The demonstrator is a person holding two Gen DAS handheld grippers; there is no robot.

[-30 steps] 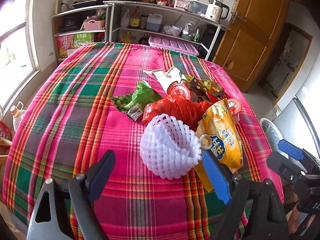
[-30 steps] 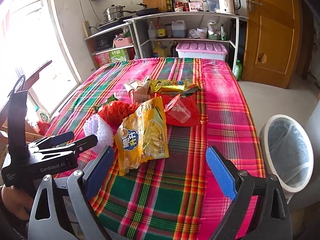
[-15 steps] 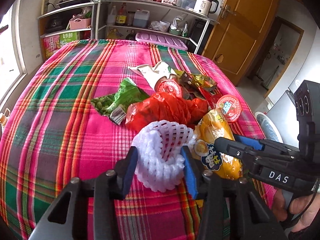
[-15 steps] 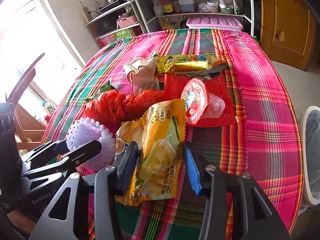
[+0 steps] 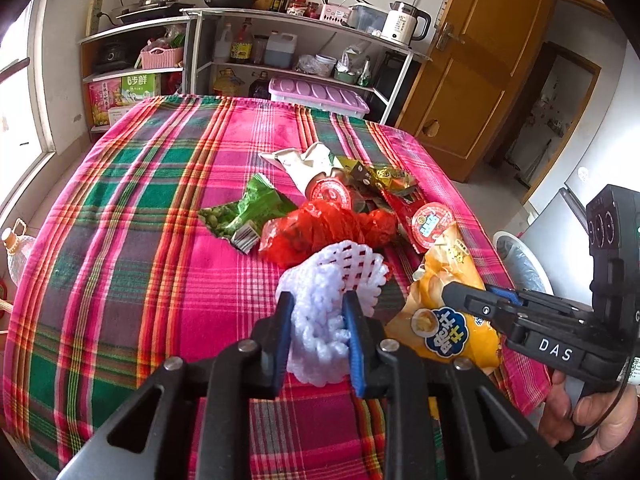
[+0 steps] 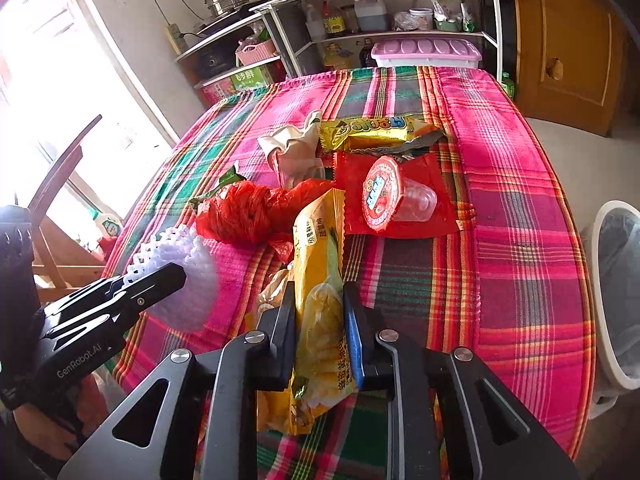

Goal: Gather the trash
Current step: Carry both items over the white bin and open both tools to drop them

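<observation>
My left gripper (image 5: pixel 319 320) is closing, and its pads squeeze a white foam fruit net (image 5: pixel 332 268) on the plaid table (image 5: pixel 140 240). My right gripper (image 6: pixel 320 312) is closing too, its pads pressing the near end of a yellow snack bag (image 6: pixel 320 240), which stands on edge between them. The two grippers sit side by side at the table's near edge. Beyond them lie a red plastic bag (image 5: pixel 328 224), a green pea packet (image 5: pixel 248 212), a sealed jelly cup (image 6: pixel 384 196) on a red wrapper (image 6: pixel 424 224), a yellow wrapper (image 6: pixel 372 130) and a crumpled cream bag (image 6: pixel 292 148).
A white bin with a grey liner (image 6: pixel 616 280) stands on the floor right of the table. A wooden chair (image 6: pixel 60 184) is at the left side. Kitchen shelves (image 5: pixel 280 20) and a wooden door (image 5: pixel 480 60) are behind the table.
Both grippers went from wide open to closed. The left one came forward around the foam net and pinched it. The right one moved onto the yellow snack bag and clamped it.
</observation>
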